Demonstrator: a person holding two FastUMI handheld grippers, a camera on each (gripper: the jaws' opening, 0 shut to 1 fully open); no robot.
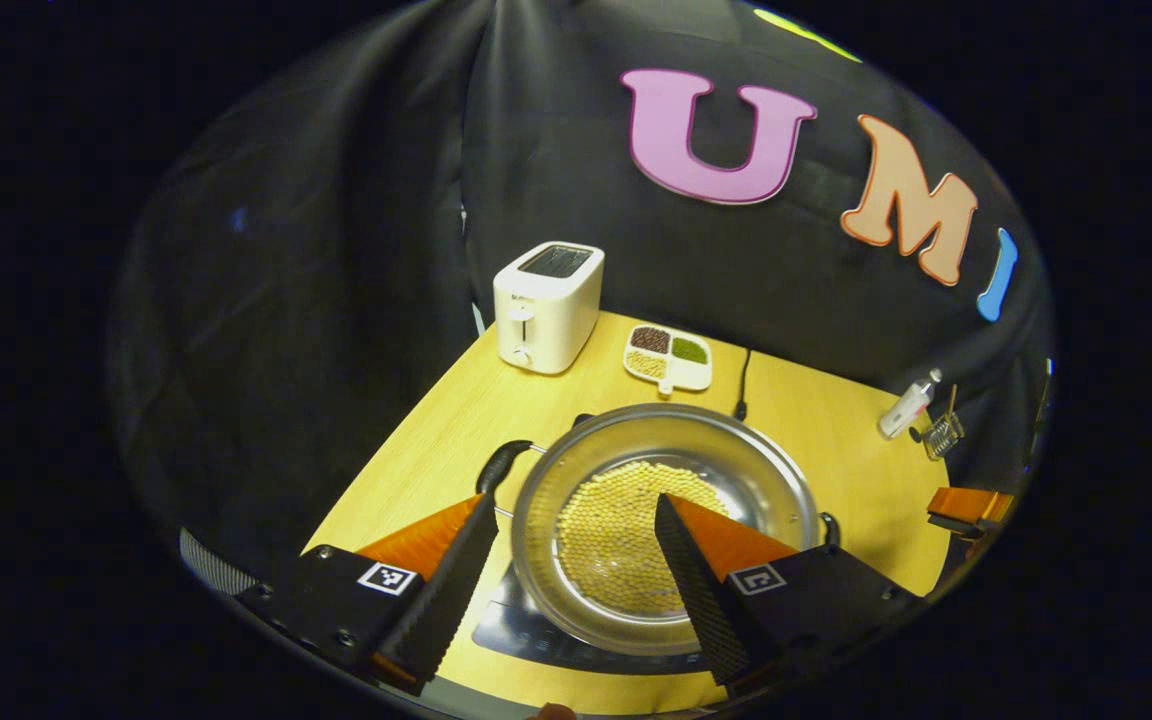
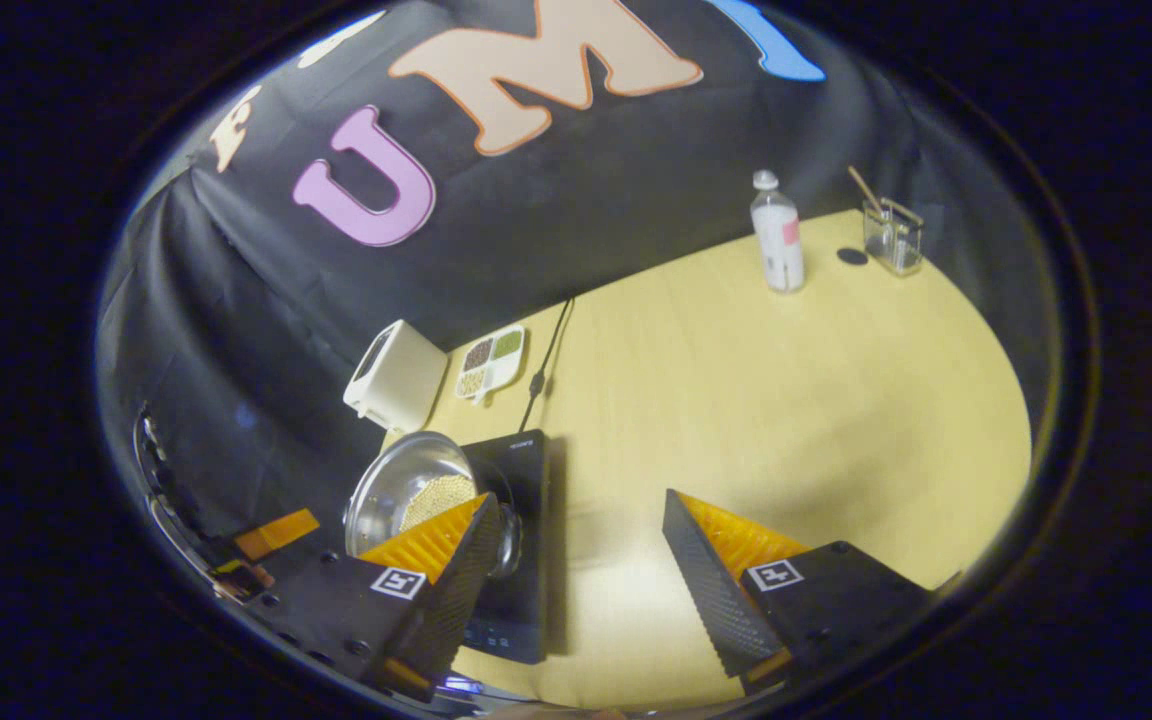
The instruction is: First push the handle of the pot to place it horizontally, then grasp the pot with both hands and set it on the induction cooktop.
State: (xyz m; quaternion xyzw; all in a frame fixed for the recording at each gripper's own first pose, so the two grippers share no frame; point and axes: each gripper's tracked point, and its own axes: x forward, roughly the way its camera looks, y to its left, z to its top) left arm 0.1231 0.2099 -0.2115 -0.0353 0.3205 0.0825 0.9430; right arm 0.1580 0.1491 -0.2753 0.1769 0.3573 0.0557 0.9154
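The shiny steel pot (image 1: 671, 520) full of pale beans already sits on the black induction cooktop (image 2: 516, 540) on the wooden desk (image 2: 756, 400), both grippers' fingers spread apart holding nothing, so a careless pull-away could clip the rim and spill beans.

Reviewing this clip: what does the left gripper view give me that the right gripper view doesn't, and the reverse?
Left gripper view: the pot's long black handle and small side handle, close behind the open left gripper. Right gripper view: the induction cooktop top and front panel, plus a dark round spot beside the glass cup. Shared: the pot of yellow beans, toaster, divided dish and bottle.
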